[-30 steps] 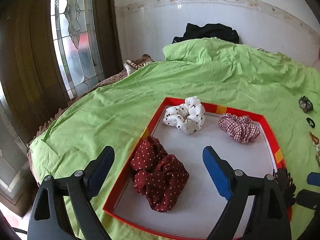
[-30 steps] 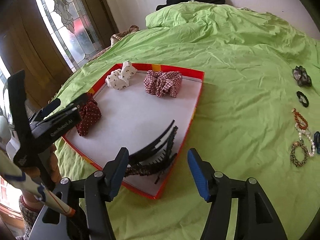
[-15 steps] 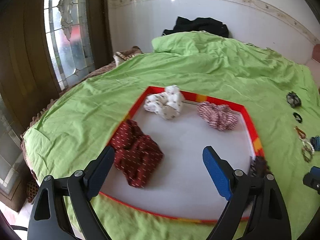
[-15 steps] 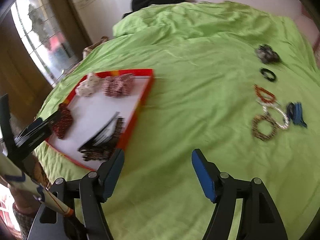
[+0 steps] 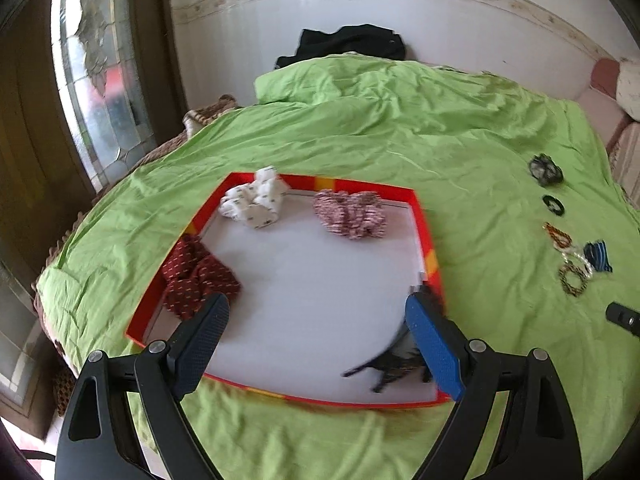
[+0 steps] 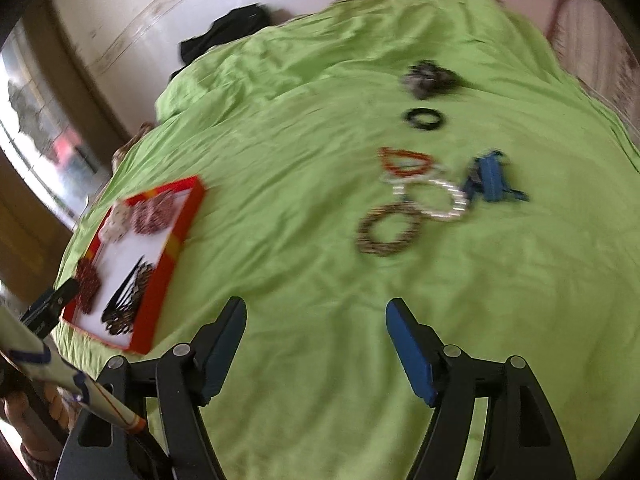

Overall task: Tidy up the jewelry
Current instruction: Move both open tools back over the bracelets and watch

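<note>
Right gripper (image 6: 316,344): jaws have just been opening; nothing between them, only green sheet (image 6: 304,184). It hangs above bare bedding, short of the loose pieces.

Left gripper (image 5: 316,348): jaws wide, empty, poised over the near part of the tray (image 5: 434,264).

Tray, red rim, white floor, lying on the sheet. Contents: dark red scrunchie (image 5: 196,276) at the left wall; white scrunchie (image 5: 256,200) and checked scrunchie (image 5: 350,214) along the far wall; dark hairbands (image 5: 394,364) at the near right corner, partly behind the left gripper's blue pad.

Loose pieces, well apart from the tray, right side of the bed: brown bracelet (image 6: 388,230) nearest the right gripper; pearl bracelet (image 6: 436,196) touching it; orange bracelet (image 6: 404,162) touching the pearl one; blue tie (image 6: 490,178) just beside the pearls; black band (image 6: 424,118) and grey scrunchie (image 6: 430,76) farther off, each alone.

Background: black garment (image 5: 344,42) by the wall. Not part of the task.

Hazards, judged:
- The three bracelets overlap. Closing on one may drag or lift its neighbours, which could drop short of the tray.
- The sheet is soft and creased. Jaws pressed low may pinch cloth along with a bracelet and pull the cluster askew.
- Beaded loops are thin, so a shallow pinch may slip off.
- The right view is smeared, so aim at a thin ring is uncertain.
- The hairbands sit close to the tray's corner, so a piece dropped there may snag on them.
</note>
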